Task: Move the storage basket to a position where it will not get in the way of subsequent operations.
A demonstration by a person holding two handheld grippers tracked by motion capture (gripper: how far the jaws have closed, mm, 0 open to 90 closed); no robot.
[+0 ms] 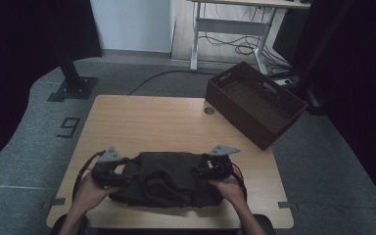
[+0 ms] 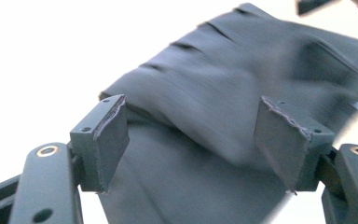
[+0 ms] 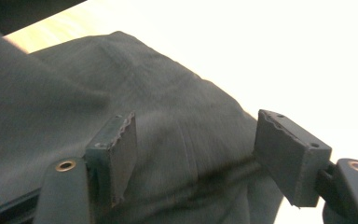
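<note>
Dark folded garment point(image 1: 164, 183) near the counter's point(image 1: 152, 122) front edge, left gripper point(image 2: 193, 140) and right gripper point(image 3: 196, 149) flanking it with fingers spread, unpinched; regrip both side edges evenly before folding.

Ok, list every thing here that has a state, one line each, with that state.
Dark garment: folded into a bundle, lying flat on the table.
Left claw: open, jaws spread over the cloth, nothing pinched.
Right claw: open, jaws apart above the cloth.
Brown crate: upright at the table's far right corner, seemingly empty.
</note>
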